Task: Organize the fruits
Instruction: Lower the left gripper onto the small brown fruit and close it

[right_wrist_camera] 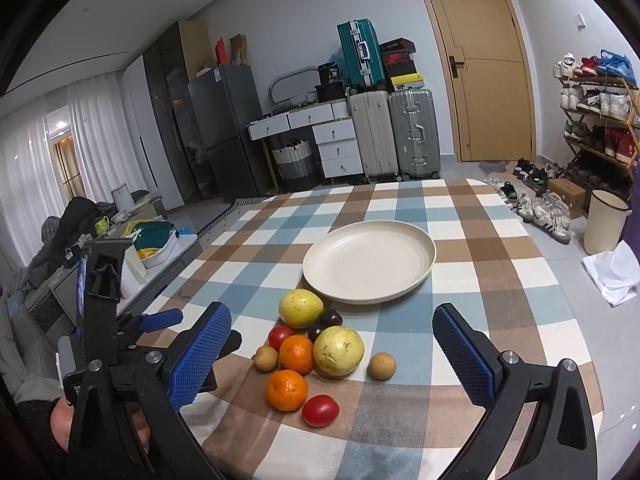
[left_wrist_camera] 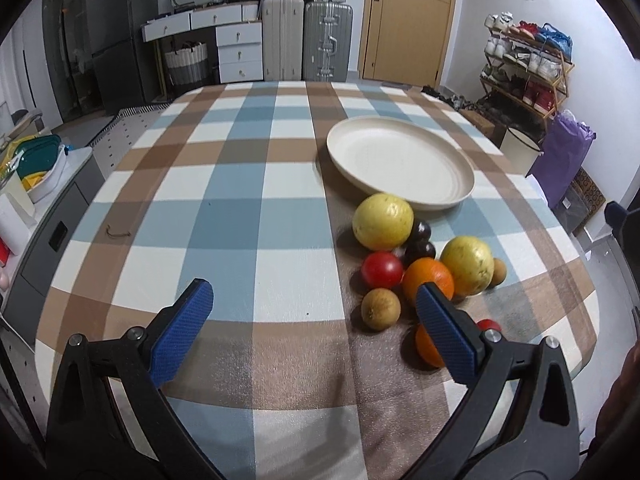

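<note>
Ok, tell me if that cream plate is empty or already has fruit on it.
Empty. The cream plate shows only its bare inner surface in both views; all the fruit sits on the tablecloth in front of it.

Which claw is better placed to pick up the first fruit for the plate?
Probably the right claw. It is open with the fruit pile framed between its fingers, the near orange and near tomato closest. The left claw, also open, points at bare cloth left of the pile. The plate is empty.
</note>
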Demonstrator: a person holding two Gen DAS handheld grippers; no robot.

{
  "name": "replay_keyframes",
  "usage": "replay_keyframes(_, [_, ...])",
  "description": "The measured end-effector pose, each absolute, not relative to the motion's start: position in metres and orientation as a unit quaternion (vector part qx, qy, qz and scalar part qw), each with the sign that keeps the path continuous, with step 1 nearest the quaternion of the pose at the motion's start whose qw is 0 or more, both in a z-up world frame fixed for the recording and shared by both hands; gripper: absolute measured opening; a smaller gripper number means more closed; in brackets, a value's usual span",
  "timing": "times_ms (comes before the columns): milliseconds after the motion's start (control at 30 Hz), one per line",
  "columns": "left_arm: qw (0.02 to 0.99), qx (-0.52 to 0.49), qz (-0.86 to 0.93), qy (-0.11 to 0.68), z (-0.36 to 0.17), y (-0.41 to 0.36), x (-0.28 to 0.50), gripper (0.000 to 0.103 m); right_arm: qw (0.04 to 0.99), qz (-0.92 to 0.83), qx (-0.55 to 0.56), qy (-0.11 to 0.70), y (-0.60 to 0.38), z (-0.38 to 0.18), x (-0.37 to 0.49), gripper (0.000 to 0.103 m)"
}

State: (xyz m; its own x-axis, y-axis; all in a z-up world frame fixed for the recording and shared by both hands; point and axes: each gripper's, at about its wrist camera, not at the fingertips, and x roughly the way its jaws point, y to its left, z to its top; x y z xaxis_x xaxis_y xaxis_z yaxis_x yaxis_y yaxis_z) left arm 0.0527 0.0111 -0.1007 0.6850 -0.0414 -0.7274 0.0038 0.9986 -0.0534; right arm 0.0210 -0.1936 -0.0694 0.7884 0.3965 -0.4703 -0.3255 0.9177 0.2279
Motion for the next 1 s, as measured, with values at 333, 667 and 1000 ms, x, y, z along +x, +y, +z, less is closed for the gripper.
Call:
replay_keyframes(333, [0.901,-0.025,-0.024,0.431,-0.130,0.010,0.074,0.097,0.941,0.188,0.074,0.272,-0.196,-0.077,0.026,0.103])
replay_keyframes(667, [0.890,-0.051,-0.056,0.450,-0.146,0.010,0.095,0.090,0.940,0.189,0.075,0.273,-0.197,-0.079,0.025,0.103])
replay_keyframes(1000, [0.873,-0.095,-0.144,0.457,-0.153,0.008,0.102,0.049,0.940,0.190,0.074,0.273,-0.196,-0.082,0.025,0.103])
